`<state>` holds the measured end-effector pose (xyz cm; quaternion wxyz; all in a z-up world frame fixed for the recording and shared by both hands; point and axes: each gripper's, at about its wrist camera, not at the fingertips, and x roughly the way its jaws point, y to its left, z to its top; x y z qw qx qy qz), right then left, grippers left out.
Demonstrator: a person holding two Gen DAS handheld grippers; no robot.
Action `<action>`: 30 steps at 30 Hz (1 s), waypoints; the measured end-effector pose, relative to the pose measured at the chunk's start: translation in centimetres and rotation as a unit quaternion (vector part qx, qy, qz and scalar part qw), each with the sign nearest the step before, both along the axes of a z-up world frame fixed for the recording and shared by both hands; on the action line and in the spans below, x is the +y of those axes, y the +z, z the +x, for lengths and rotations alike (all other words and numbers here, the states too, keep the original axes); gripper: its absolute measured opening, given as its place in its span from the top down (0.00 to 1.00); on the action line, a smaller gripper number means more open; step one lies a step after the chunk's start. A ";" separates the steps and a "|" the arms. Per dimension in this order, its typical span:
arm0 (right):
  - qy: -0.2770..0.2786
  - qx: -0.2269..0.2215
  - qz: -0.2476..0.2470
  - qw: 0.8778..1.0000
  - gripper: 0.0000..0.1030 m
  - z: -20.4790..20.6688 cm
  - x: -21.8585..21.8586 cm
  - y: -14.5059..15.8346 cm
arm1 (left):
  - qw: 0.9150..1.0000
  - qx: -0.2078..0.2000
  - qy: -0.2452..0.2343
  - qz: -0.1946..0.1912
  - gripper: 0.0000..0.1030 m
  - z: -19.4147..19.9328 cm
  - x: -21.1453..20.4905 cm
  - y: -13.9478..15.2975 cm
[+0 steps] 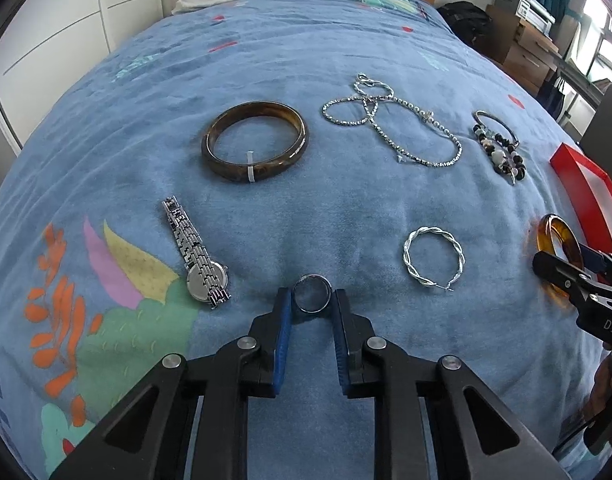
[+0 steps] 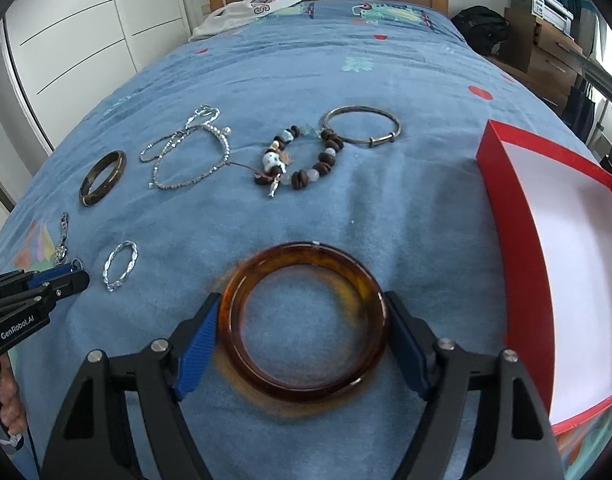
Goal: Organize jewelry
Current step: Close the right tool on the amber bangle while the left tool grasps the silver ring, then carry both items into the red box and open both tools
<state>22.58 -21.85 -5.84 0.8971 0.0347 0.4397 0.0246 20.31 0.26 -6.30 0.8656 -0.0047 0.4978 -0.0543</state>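
Observation:
A silver ring (image 1: 312,311) lies on the blue bedspread (image 1: 306,60) with my left gripper (image 1: 312,294) shut on it, one blue pad against each side. My right gripper (image 2: 301,297) is shut on an amber bangle (image 2: 306,256), its pads touching the left and right rims; the bangle still rests on the cloth. In the left wrist view the same bangle (image 1: 554,232) shows at the right edge. An open red box (image 2: 510,216) with a white inside stands just right of the right gripper.
Spread over the bed are a dark brown bangle (image 1: 253,140), a steel watch (image 1: 197,256), a twisted silver hoop (image 1: 406,254), tangled silver chains (image 1: 390,128), a beaded bracelet (image 2: 301,178) and a thin metal bangle (image 2: 362,108). A white garment (image 2: 245,12) lies at the headboard.

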 end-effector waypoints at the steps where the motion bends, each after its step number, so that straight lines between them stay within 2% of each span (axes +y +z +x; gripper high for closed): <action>1: -0.001 -0.003 0.002 1.000 0.26 -0.1 -0.1 0.2 | 1.000 0.000 0.001 0.000 0.81 0.0 0.0 0.1; 11: 0.008 -0.029 0.012 0.999 0.26 -1.8 0.3 3.6 | 1.000 -0.008 0.006 0.003 0.81 -1.2 0.8 2.4; 18: -0.013 -0.059 0.006 0.998 0.26 -4.2 -2.6 7.6 | 1.000 -0.020 -0.004 0.003 0.81 -1.9 -0.4 5.4; 22: -0.034 -0.071 -0.009 0.997 0.26 -5.7 -5.6 9.4 | 0.999 -0.033 -0.038 -0.001 0.81 -2.1 -3.2 7.4; 30: -0.080 -0.077 -0.040 0.993 0.26 -7.8 -13.3 11.8 | 0.992 -0.046 -0.111 -0.040 0.81 -0.9 -11.7 10.3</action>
